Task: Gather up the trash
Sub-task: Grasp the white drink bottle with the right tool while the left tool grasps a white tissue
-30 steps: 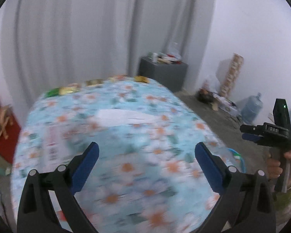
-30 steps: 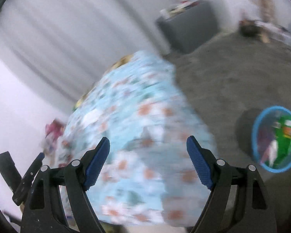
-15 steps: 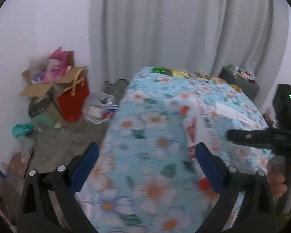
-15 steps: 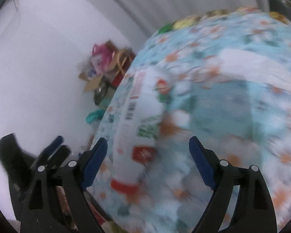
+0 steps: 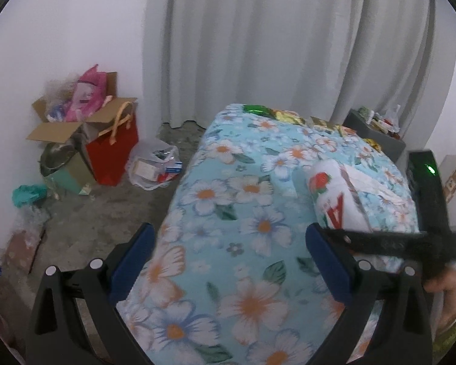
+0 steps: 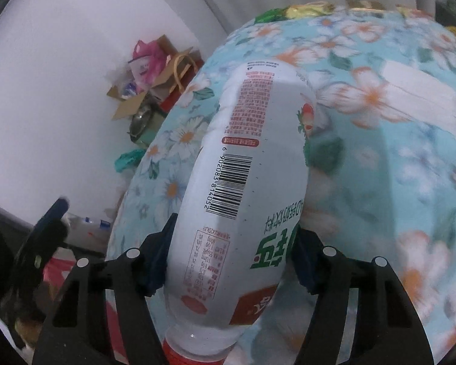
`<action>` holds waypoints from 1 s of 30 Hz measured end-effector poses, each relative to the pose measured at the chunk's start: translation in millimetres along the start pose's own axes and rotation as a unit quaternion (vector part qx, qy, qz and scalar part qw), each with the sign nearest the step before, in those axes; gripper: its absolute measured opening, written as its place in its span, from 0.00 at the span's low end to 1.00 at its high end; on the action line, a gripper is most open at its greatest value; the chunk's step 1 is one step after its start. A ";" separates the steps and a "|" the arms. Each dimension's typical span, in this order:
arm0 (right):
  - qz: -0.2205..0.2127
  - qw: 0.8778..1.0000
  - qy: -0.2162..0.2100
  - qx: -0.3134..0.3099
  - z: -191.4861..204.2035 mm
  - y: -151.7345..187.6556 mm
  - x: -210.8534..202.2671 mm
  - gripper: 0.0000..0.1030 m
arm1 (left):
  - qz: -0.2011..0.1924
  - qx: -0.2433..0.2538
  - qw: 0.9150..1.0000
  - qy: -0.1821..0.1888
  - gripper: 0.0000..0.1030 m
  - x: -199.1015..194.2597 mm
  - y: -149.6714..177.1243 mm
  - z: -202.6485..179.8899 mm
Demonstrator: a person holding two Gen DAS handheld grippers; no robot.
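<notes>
Right wrist, bottle near tabletop edge

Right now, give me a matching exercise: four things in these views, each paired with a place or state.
Things:
1. right tool
2. left tool
3. red gift bag
4. green wrapper

Places or states:
A. on the floor by the cardboard box
B. jaws apart, nothing between them
C. at the far edge of the floral cloth
D. closed on the white bottle

Pairs: 1-D, 2-B, 3-A, 4-C
</notes>
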State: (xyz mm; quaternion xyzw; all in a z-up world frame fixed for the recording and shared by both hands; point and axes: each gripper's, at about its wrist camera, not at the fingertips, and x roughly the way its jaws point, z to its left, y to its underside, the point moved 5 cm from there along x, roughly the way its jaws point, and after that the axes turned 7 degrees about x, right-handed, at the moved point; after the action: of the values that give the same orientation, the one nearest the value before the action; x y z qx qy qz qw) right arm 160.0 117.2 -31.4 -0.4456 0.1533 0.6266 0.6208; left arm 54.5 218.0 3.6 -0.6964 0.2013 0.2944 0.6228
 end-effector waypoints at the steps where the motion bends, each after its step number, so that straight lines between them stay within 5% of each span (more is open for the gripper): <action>1: -0.003 1.000 -0.004 0.003 -6.8 7.0 -10.6 0.61 | 0.001 0.003 1.000 0.010 0.94 4.6 -2.9 -5.0; 9: -0.052 0.993 0.065 0.078 -94.6 51.9 -97.7 0.60 | 0.008 0.099 0.989 0.110 0.94 50.6 -46.6 -73.8; 13: -0.101 0.978 0.105 0.146 -141.9 65.2 -138.4 0.60 | 0.035 0.147 0.971 0.185 0.94 103.3 -73.3 -138.1; 20: -0.131 0.964 0.094 0.212 -169.8 87.6 -156.6 0.60 | 0.034 0.207 0.939 0.272 0.94 179.0 -110.7 -250.3; 24: -0.133 0.963 0.100 0.211 -167.4 88.7 -158.6 0.60 | 0.076 0.208 0.939 0.264 0.93 229.8 -118.8 -280.2; 27: -0.133 0.963 0.092 0.217 -169.5 87.3 -156.6 0.60 | 0.149 0.216 0.929 0.260 0.76 261.1 -106.1 -284.8; 30: -0.134 0.963 0.082 0.218 -176.8 91.1 -166.9 0.60 | 0.142 0.255 0.919 0.265 0.72 251.8 -96.0 -281.4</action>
State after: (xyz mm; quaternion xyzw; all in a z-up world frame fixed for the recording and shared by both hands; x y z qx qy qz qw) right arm 113.7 -138.2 -37.6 -0.3657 0.2761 0.4502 0.7664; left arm 349.2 -24.0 -76.5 -0.5309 0.5238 0.1227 0.6547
